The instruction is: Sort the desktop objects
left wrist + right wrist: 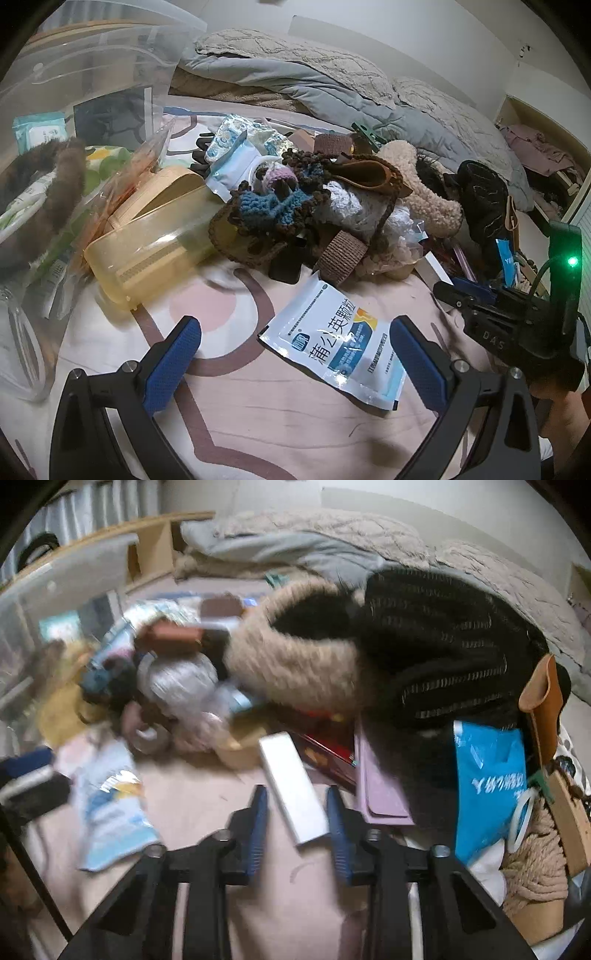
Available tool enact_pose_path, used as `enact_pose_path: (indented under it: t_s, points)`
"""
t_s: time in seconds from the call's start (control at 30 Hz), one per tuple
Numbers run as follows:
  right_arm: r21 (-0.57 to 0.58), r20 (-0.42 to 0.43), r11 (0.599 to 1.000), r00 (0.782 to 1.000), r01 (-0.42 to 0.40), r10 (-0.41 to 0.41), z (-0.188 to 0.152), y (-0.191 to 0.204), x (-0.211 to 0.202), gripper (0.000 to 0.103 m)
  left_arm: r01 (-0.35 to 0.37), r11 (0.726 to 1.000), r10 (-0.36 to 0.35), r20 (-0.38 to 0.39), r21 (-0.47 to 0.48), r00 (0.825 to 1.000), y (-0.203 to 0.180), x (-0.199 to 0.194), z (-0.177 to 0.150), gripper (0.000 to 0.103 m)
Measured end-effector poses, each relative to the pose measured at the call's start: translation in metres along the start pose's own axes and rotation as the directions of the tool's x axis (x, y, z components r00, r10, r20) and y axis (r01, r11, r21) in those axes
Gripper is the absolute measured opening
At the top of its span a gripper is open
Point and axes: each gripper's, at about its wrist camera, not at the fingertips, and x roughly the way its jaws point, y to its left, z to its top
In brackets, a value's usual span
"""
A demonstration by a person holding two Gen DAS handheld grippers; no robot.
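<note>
White and flat, the small box (pixel 291 786) is lying on the bed between the right gripper (pixel 297 823) fingers, its long axis running away from them; they are not pressing it yet. The left gripper (pixel 295 354) is standing wide open over the sachet (pixel 332 343), left of that box.

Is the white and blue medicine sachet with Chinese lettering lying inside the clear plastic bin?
No, the white and blue medicine sachet lies flat on the pink patterned bedsheet, apart from the clear plastic bin.
</note>
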Motion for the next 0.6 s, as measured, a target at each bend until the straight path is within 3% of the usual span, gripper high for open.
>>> enact_pose_path:
  t_s: [0.17,0.3,0.4,0.6]
  points:
    - [0.063,-0.012,0.996,0.998,-0.066,0.067,0.002,-0.009,-0.015,0.02,0.013,1.0,-0.014,-0.015,-0.027,1.0,0.005,0.004,0.001,0.103]
    - [0.088,-0.041,0.981,0.983,-0.173,0.177,-0.002,-0.01,-0.032,0.02,0.025,0.999,-0.026,-0.022,-0.046,0.999,0.009,0.005,0.001,0.103]
    - [0.059,-0.059,0.976,0.975,-0.211,0.214,-0.011,-0.004,-0.044,0.02,0.031,0.998,-0.033,-0.027,-0.055,0.999,0.01,0.006,0.002,0.103]
    - [-0.032,-0.15,0.946,0.937,-0.324,0.316,-0.03,0.012,-0.065,0.02,0.041,0.997,-0.044,-0.04,-0.065,0.998,0.012,0.007,0.001,0.103]
